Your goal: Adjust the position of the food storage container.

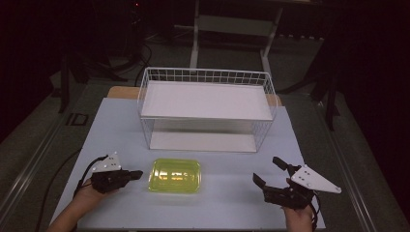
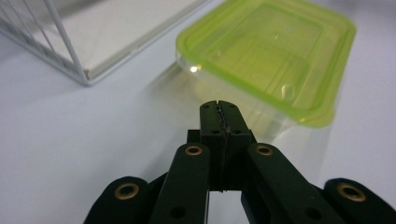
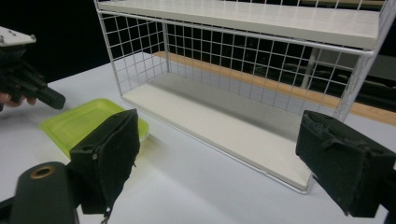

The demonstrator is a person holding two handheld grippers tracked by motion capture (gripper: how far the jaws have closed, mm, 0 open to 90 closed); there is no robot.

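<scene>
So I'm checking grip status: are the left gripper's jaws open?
No, the left gripper has its jaws pressed together, empty, just short of the green lidded container.

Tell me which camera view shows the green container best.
The left gripper view: the green container is close and sharp there, its rim and clear walls plain, beyond the shut jaws. The high view shows it whole but small, in front of the wire rack. The right gripper view shows it partly hidden behind a jaw.

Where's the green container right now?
In the high view the green container sits on the table between both tongs, just in front of the white wire shelf.
</scene>
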